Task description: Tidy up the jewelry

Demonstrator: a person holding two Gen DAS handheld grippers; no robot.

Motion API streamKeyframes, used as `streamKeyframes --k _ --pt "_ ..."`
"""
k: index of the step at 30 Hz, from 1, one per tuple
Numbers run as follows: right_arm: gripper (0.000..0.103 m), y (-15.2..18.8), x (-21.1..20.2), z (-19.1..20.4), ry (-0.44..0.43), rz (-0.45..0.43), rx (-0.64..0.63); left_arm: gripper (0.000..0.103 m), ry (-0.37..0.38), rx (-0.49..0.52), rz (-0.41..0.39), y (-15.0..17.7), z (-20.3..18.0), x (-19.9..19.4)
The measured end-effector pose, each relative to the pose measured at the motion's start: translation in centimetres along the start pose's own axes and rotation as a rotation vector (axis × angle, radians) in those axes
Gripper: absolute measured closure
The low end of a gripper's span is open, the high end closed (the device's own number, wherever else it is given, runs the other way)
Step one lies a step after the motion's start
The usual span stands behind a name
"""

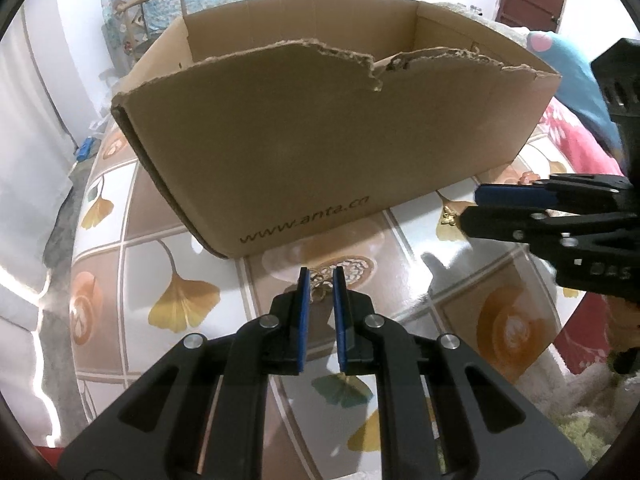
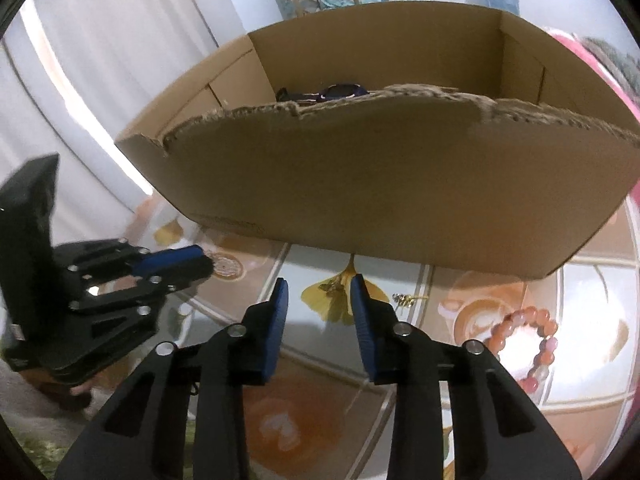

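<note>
My left gripper (image 1: 321,274) points down at the table just in front of the cardboard box (image 1: 320,128). Its blue pads stand close together on a small gold earring (image 1: 320,285). My right gripper (image 2: 319,282) is open over a ginkgo-leaf print, and a second gold earring (image 2: 333,289) lies on the table between its tips, untouched. In the left wrist view the right gripper (image 1: 470,208) comes in from the right, with that earring (image 1: 448,216) just off its tips. The left gripper (image 2: 206,262) shows at the left of the right wrist view.
A third gold piece (image 2: 406,300) and a pink bead bracelet (image 2: 528,344) lie right of my right gripper. Dark items (image 2: 332,92) sit inside the torn-rimmed box (image 2: 360,184). The tablecloth (image 1: 180,304) has leaf and cup prints. A chair and fabrics stand behind.
</note>
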State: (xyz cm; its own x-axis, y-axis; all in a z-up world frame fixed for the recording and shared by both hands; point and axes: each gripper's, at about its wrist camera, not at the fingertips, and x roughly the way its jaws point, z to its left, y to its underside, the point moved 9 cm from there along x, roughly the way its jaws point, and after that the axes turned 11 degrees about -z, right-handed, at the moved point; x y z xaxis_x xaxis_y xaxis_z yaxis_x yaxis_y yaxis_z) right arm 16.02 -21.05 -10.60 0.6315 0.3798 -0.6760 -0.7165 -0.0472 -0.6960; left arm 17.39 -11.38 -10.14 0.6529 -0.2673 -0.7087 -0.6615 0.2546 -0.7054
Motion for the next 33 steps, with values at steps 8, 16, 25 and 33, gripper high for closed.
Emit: streamKeyframes --k 8,16,25,33 --pt "0.082 0.5 1.3 0.3 0.032 0.021 -0.076 0.093 0.022 0.014 -0.019 0.6 -0.3 -0.7" --pt "0.089 0.8 1.8 0.6 0.060 0.028 -0.137 0.093 0.036 0.009 -0.020 0.8 0.4 -1.2" --pt "0.094 0.6 2.2 0.8 0.052 0.031 -0.141 0.093 0.038 0.004 -0.025 0.4 0.5 -1.2" --pt "0.094 0.5 1.1 1.3 0.033 0.017 -0.122 0.093 0.037 0.022 -0.044 -0.1 0.5 -1.8"
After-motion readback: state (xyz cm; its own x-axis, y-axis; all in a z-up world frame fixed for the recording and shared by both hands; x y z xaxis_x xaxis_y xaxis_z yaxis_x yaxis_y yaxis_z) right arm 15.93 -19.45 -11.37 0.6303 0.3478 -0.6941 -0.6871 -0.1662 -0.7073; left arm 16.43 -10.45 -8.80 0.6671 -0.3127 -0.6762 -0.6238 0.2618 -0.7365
